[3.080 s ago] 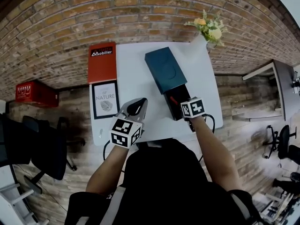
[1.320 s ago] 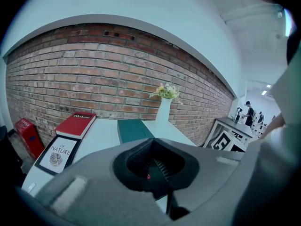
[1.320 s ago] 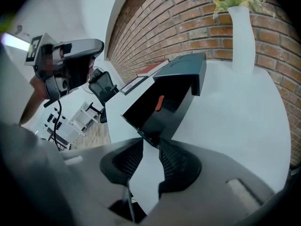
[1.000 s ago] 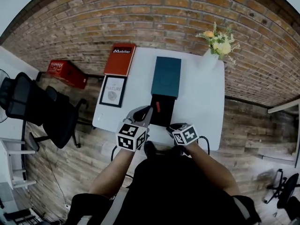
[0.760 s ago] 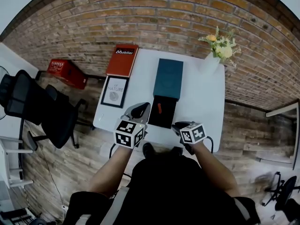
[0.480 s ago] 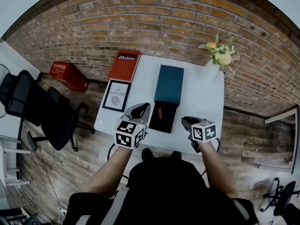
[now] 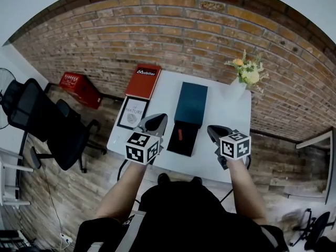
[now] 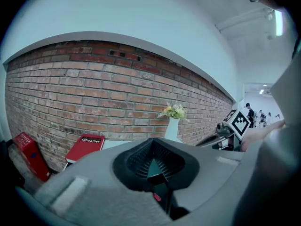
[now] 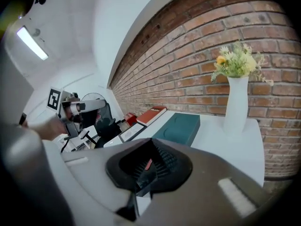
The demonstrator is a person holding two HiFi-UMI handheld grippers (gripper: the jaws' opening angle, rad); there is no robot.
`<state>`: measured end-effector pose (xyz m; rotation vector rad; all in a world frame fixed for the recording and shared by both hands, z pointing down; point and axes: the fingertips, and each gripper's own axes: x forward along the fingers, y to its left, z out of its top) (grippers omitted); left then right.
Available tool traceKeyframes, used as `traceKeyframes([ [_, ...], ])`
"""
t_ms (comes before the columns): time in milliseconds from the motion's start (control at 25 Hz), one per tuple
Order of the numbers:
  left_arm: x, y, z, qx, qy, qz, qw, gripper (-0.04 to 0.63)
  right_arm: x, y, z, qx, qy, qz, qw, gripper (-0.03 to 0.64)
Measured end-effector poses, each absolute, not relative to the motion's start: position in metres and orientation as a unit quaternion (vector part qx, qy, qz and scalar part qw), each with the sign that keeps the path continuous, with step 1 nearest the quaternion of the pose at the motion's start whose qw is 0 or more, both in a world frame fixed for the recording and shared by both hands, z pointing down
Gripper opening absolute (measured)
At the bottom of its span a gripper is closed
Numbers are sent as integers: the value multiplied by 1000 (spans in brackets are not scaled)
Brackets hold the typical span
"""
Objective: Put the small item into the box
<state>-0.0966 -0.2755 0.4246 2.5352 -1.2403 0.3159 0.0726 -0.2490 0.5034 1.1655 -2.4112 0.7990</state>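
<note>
A small red item lies inside the open black box on the white table. The teal lid sits just behind the box, touching its far end. My left gripper hovers left of the box, jaws together and empty. My right gripper hovers to the box's right, shut with nothing between its jaws. In the left gripper view, the red item shows below the closed jaws. In the right gripper view, the teal lid lies ahead.
A red book and a framed print lie at the table's left. A white vase of flowers stands at the far right corner. On the floor to the left are a red crate and a black office chair.
My right gripper has drawn back from the black box to its right side and shut its jaws. The red item stays in the box. The left gripper has hardly moved.
</note>
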Motion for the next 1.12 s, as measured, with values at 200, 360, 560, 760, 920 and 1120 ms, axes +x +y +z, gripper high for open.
traceKeyframes([
  [200,-96,-276,412,887,-426,103,145,7,64,-258,469,412,-864,244,156,0],
  [360,-95,-283,404,889,-423,106,139,8,62,-264,441,415,-873,216,138,0],
  [560,-97,-287,386,889,-429,100,124,7,67,-271,412,434,-876,168,122,0],
  [760,-105,-288,360,888,-441,80,103,6,66,-265,372,432,-891,116,79,0],
  [920,-111,-282,338,888,-449,62,82,7,70,-249,336,436,-896,71,30,0],
  [1120,-121,-268,328,878,-471,43,69,7,81,-226,307,461,-886,31,-22,0],
])
